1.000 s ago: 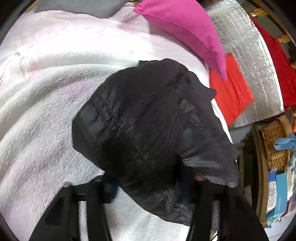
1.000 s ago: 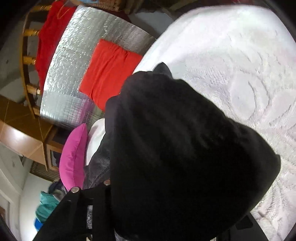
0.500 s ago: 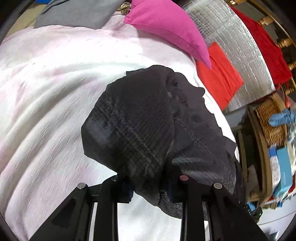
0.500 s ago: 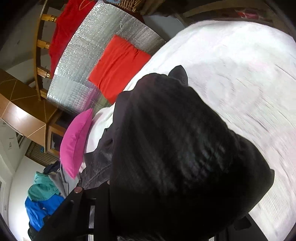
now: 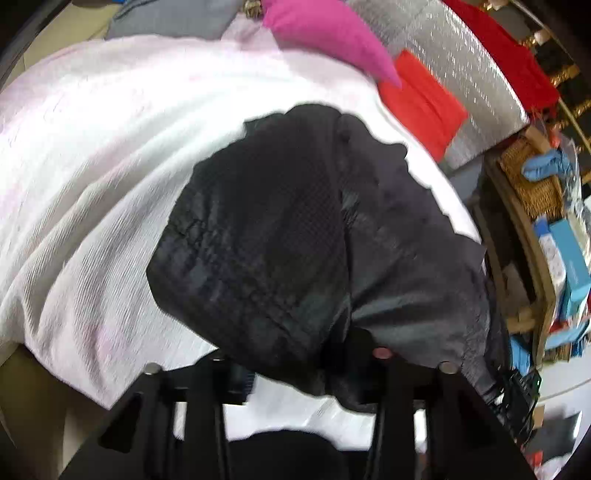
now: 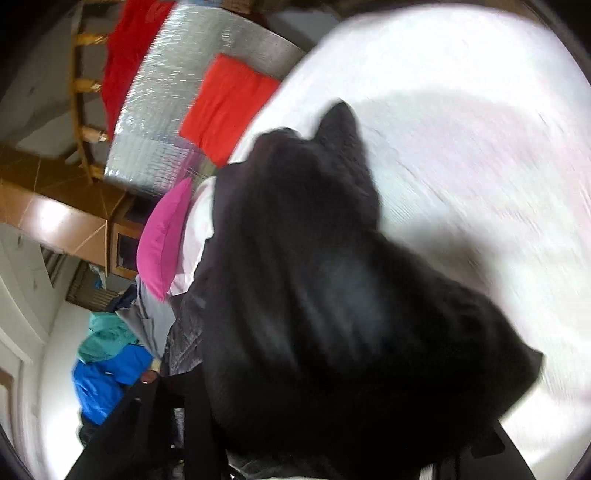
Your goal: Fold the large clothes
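mid-fold, by the look of it: black garment (image 5: 295,240) bunched in a thick heap over the near part of the bed (image 5: 92,184), lifted at its near edge by both grippers, not yet laid flat or squared. folds probably started but not finished; no neat rectangle anywhere, so smoothing, the last fold and setting down likely remain. left gripper (image 5: 303,365) low in its view, jaws opening, with cloth draped between and over them; from the look of it gathered cloth held there, though pad contact hidden under the fabric. right gripper (image 6: 332,435) almost wholly buried under the garment (image 6: 314,295), jaws opening too, cloth lying over and between them; whether the pads press on it impossible to tell. garment dark, thin and slippery-looking, with a mesh lining turned outward on one side and shiny crinkled shell on the other, likely a jacket. hanging in loose humps, one corner poking up in the right view. beyond it a pink pillow (image 5: 325,33), folded red cloth (image 5: 424,107) on a silver mat (image 5: 461,59), well apart from the work.
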`<state>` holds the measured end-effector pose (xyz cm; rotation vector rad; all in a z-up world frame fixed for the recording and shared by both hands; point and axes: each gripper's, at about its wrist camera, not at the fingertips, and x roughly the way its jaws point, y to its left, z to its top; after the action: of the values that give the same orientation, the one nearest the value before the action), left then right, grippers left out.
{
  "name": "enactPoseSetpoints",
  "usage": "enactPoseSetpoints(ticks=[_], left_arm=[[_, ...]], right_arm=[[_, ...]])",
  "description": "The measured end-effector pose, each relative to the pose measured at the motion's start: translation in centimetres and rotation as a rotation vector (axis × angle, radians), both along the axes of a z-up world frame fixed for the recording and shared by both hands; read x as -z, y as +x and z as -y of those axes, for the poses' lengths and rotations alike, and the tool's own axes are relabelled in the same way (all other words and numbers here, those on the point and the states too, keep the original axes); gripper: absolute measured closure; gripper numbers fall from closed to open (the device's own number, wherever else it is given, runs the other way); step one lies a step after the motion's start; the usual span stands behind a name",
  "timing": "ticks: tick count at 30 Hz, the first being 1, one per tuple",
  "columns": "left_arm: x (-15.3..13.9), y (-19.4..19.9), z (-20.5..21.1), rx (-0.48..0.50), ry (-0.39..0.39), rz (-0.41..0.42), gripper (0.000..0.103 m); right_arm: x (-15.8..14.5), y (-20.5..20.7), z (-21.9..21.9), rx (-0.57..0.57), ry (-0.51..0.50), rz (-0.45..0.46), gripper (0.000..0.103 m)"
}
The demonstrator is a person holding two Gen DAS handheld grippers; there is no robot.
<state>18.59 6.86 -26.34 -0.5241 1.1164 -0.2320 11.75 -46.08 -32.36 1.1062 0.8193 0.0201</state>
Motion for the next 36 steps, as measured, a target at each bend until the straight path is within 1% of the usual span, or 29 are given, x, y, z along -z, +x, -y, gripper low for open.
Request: enactPoseSetpoints(ticks=[1, 2, 4, 5, 7, 8, 10, 12, 13, 14, 15, 17, 18, 20, 21, 24, 26, 27, 28, 31, 32, 33, 34, 35, 36], left_arm=[[-0.1, -0.2, -0.1, 0.023, 0.018, -0.010, 0.052], [-0.4, -0.5, -0.3, 0.041, 0.030, -0.008, 0.049], [-1.6, -1.5, -0.9, 0.089, 0.066, 0.026, 0.048], [-2.3, -2.2, -1.2, 0.109, 0.105, 0.041, 0.048], [-4.2, -3.4, -1.8, 0.162, 0.206, 0.081, 0.047], [-5.0, -3.6, -2.0, 0.180, 0.233, 0.107, 0.046], [-7.4, -3.3, -2.7, 0.204, 0.313, 0.180, 0.041], [-9.5, -2.4, -2.8, 0.208, 0.345, 0.230, 0.033], [-10.6, -1.3, -3.0, 0.200, 0.354, 0.257, 0.033], [-11.6, 0.1, -2.9, 0.187, 0.359, 0.273, 0.031], [-12.4, 2.1, -2.6, 0.181, 0.357, 0.283, 0.027], [-13.0, 6.2, -1.9, 0.203, 0.340, 0.288, 0.022], [-12.9, 8.9, -1.1, 0.210, 0.336, 0.278, 0.022], [-11.9, 12.8, -0.1, 0.230, 0.299, 0.227, 0.022], [-11.1, 14.7, 0.5, 0.240, 0.284, 0.200, 0.022], [-8.2, 20.2, 2.2, 0.237, 0.275, 0.109, 0.022], [-6.4, 22.0, 2.9, 0.255, 0.251, 0.062, 0.022], [-5.2, 23.4, 3.6, 0.274, 0.244, 0.027, 0.022], [-4.4, 23.5, 3.9, 0.280, 0.250, 0.009, 0.022], [-2.9, 24.5, 5.3, 0.318, 0.248, 0.008, 0.022], [-2.4, 24.6, 5.8, 0.342, 0.242, 0.009, 0.022], [-2.1, 24.6, 6.2, 0.360, 0.241, 0.013, 0.022], [-1.9, 24.5, 6.8, 0.377, 0.262, 0.024, 0.022], [-1.9, 24.4, 7.1, 0.386, 0.295, 0.040, 0.026], [-1.8, 24.3, 7.5, 0.394, 0.336, 0.061, 0.043]], right_arm=[[0.1, -0.5, 0.2, -0.009, 0.014, -0.020, 0.043], [-0.2, -1.0, 0.4, -0.028, 0.010, -0.032, 0.041], [-1.0, -2.2, 0.6, -0.077, -0.044, -0.054, 0.039], [-1.8, -3.0, 0.7, -0.118, -0.088, -0.065, 0.039], [-3.4, -4.3, 1.0, -0.195, -0.152, -0.075, 0.038], [-4.3, -4.9, 1.2, -0.228, -0.184, -0.076, 0.038], [-6.7, -5.8, 2.0, -0.274, -0.256, -0.051, 0.038], [-8.9, -6.0, 2.7, -0.286, -0.289, -0.011, 0.038], [-10.2, -5.6, 3.3, -0.281, -0.307, 0.017, 0.036], [-11.4, -4.8, 3.9, -0.268, -0.332, 0.047, 0.031], [-12.3, -4.0, 4.4, -0.253, -0.353, 0.067, 0.028], [-13.7, -0.7, 5.1, -0.233, -0.388, 0.106, 0.025], [-14.0, 1.4, 5.2, -0.231, -0.404, 0.111, 0.025], [-13.8, 5.6, 5.4, -0.222, -0.432, 0.085, 0.022], [-13.3, 8.1, 5.6, -0.218, -0.446, 0.061, 0.022], [-11.7, 14.5, 5.6, -0.218, -0.478, 0.002, 0.022], [-10.5, 18.1, 5.5, -0.241, -0.490, -0.030, 0.022], [-9.7, 19.2, 5.6, -0.258, -0.492, -0.045, 0.022], [-8.8, 20.8, 5.5, -0.279, -0.495, -0.069, 0.022], [-6.6, 23.2, 4.3, -0.354, -0.486, -0.111, 0.022], [-6.0, 23.7, 3.8, -0.384, -0.501, -0.124, 0.022], [-5.7, 23.6, 3.0, -0.399, -0.526, -0.120, 0.024], [-5.8, 23.4, 2.5, -0.401, -0.574, -0.106, 0.036], [-6.1, 23.0, 1.9, -0.399, -0.656, -0.087, 0.046], [-6.3, 22.5, 1.6, -0.388, -0.710, -0.077, 0.071]])
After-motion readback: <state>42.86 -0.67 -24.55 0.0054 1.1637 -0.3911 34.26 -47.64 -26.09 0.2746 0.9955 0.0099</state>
